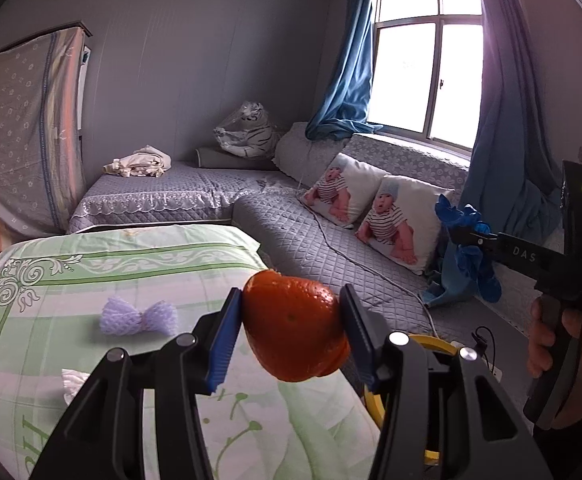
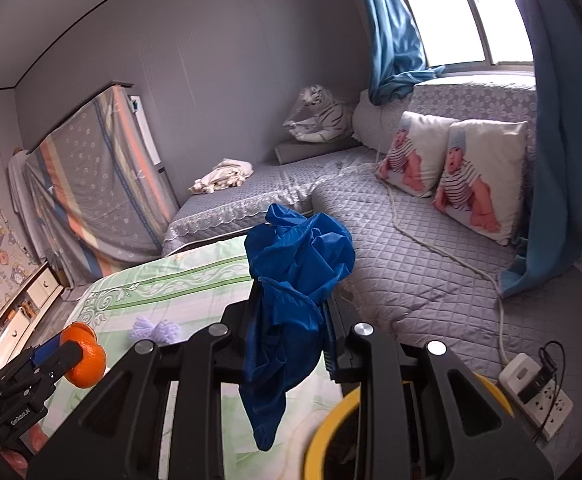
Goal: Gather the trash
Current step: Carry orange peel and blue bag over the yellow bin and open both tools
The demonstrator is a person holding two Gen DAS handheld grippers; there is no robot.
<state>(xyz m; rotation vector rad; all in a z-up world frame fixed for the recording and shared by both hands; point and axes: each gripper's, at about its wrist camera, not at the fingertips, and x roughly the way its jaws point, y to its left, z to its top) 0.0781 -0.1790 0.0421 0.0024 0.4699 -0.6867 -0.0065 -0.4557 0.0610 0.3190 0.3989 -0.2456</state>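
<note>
My left gripper [image 1: 291, 304] is shut on a piece of orange peel [image 1: 295, 328], held in the air above the green bedding [image 1: 91, 272]. In the right wrist view the same peel [image 2: 89, 364] shows at the lower left in the left gripper [image 2: 71, 350]. My right gripper [image 2: 293, 292] is shut on a crumpled blue plastic cover [image 2: 299, 256] that hangs down between its fingers. The left wrist view shows that gripper [image 1: 457, 234] at the right with the blue cover [image 1: 471, 256], held by a hand [image 1: 551, 344]. A purple foam fruit net [image 1: 139, 316] [image 2: 151, 328] and a white tissue [image 1: 73, 380] lie on the bedding.
A yellow-rimmed bin [image 2: 331, 420] [image 1: 431, 344] stands just below and right of the grippers. A white power strip [image 2: 539, 392] with a plugged-in black charger lies on the grey quilted sofa [image 2: 411, 264]. A cable runs across the sofa. Two baby-print cushions [image 1: 371, 208] lean under the window.
</note>
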